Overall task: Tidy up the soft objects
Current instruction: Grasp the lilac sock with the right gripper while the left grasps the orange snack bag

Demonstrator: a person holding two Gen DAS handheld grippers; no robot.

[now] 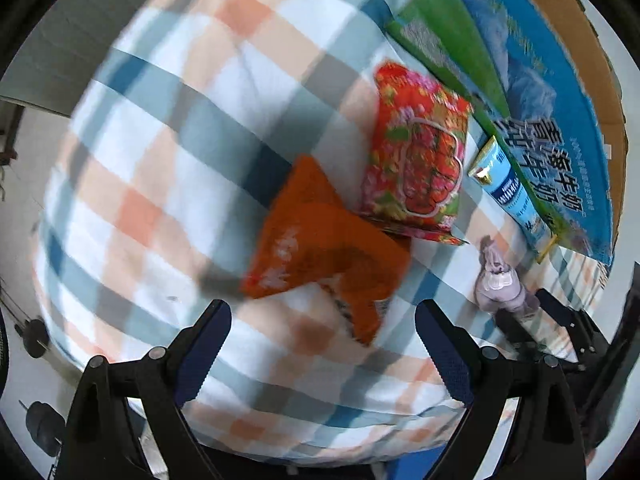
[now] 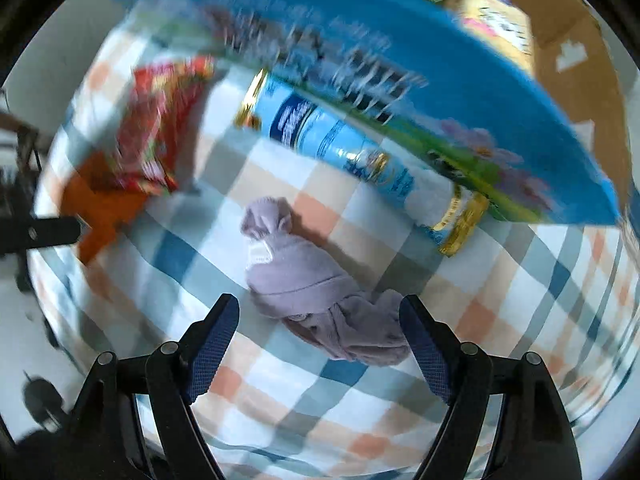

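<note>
An orange cloth (image 1: 320, 248) lies crumpled on the checked tablecloth (image 1: 160, 160), just ahead of my open left gripper (image 1: 323, 312). Behind it a red flowered pouch (image 1: 420, 152) leans over the cloth's far edge. A lilac sock bundle (image 1: 500, 280) lies to the right in the left wrist view. In the right wrist view the lilac sock bundle (image 2: 312, 280) stretches between the fingers of my open right gripper (image 2: 319, 308), its near end by the right finger. The orange cloth (image 2: 100, 208) and the red pouch (image 2: 160, 128) show blurred at the left.
A blue and green milk carton box (image 1: 540, 120) stands at the right, open cardboard behind it. A small light blue packet (image 2: 340, 140) lies against the blue box (image 2: 400, 48). The other gripper's black finger (image 2: 40, 232) pokes in at the left. Floor shows beyond the table's left edge.
</note>
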